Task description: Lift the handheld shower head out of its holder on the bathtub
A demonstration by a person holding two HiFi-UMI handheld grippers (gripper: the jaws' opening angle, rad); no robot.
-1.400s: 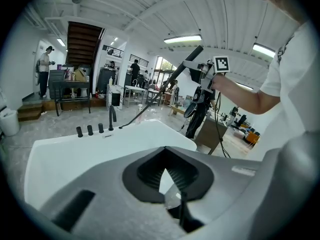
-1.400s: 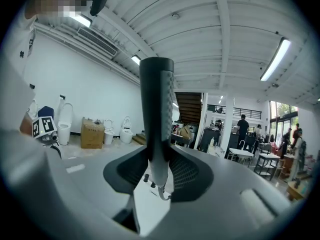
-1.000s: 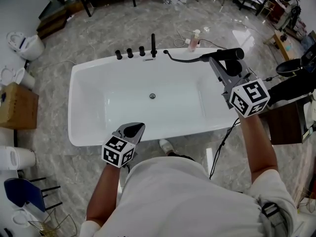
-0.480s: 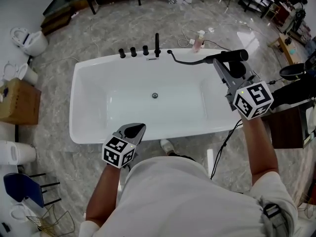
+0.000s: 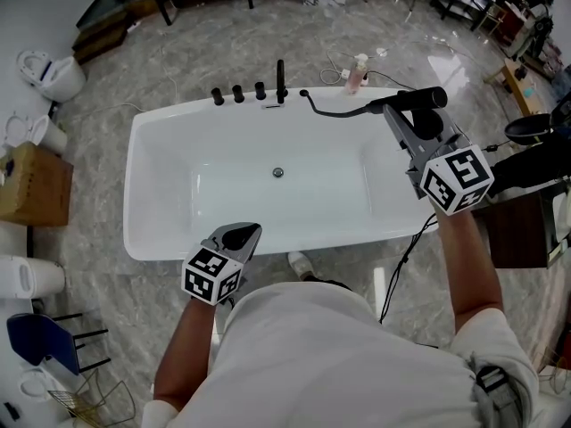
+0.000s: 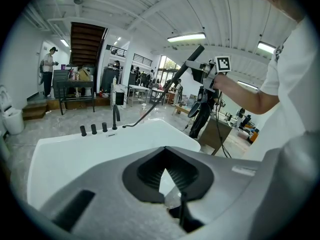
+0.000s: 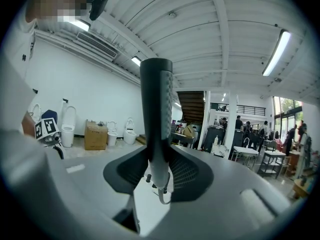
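While clamped on the shower head (image 7: 156,99) by its slim handle alone, could lose it: smooth round stem, likely to turn or slide between the pads if tugged. Could also draw the hose (image 5: 339,110) taut by pulling further away, since fixed at its far end to the tub (image 5: 143,136) rim near the faucet (image 5: 280,78); then a jerk, a drop, a knock on the white tub. Black wand, long and narrow, textured on one face, held clear above the tub's right end, apparently already out of its holder, pinched firmly in the right gripper (image 5: 399,114). Left gripper (image 5: 246,232) low by the near rim, pressed together on nothing, well apart from the hose.
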